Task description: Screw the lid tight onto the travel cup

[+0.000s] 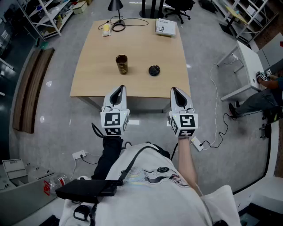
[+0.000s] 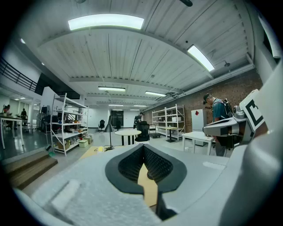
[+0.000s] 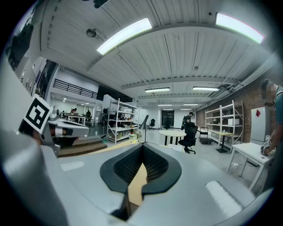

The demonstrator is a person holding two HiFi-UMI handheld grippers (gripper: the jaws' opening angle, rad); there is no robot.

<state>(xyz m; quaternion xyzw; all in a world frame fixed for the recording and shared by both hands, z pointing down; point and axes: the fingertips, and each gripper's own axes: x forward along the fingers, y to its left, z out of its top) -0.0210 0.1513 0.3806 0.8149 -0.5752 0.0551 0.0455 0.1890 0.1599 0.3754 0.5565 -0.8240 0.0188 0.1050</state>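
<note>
A brown travel cup (image 1: 121,64) stands upright near the middle of the wooden table (image 1: 88,75), without its lid. The black lid (image 1: 154,70) lies on the table to the cup's right, apart from it. My left gripper (image 1: 120,88) hangs at the table's near edge, in front of the cup, shut and empty. My right gripper (image 1: 174,90) is level with it at the near edge, right of the lid, also shut and empty. In both gripper views (image 2: 143,164) (image 3: 141,162) the jaws meet at their tips with only tabletop showing behind; cup and lid are hidden there.
At the table's far end stand a black desk lamp (image 1: 116,9), a small yellow object (image 1: 106,29) with a cable, and a white book (image 1: 166,27). A white table (image 1: 241,70) and a seated person (image 1: 261,99) are at the right. Cables and a power strip (image 1: 197,143) lie on the floor.
</note>
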